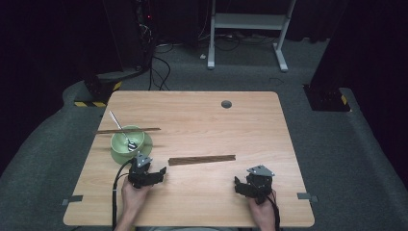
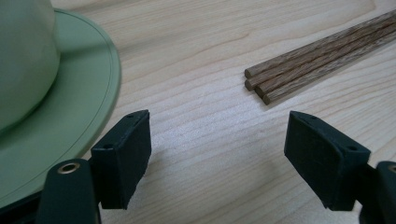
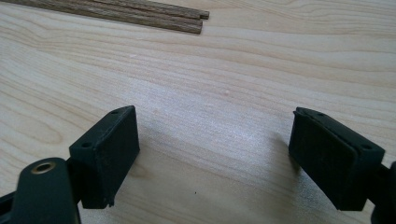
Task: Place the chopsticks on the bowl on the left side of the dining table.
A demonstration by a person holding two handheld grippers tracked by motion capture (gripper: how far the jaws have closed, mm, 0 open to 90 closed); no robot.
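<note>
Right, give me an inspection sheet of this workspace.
Surface: light wooden table, round hole at its far side.
Job's things: bundle of brown chopsticks lying flat between the claws.
Clutter: green bowl on a green plate, spoon inside; more sticks across its rim.
Grippers: left claw open, empty; right claw open, empty.
Cables: one trails from the left claw; more on the floor behind.
Surroundings: grey carpet, white frame, dark room.

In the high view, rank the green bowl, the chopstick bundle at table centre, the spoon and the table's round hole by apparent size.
1. chopstick bundle, the longest
2. green bowl, shorter but much broader, so arguably first by area
3. spoon
4. round hole
</note>
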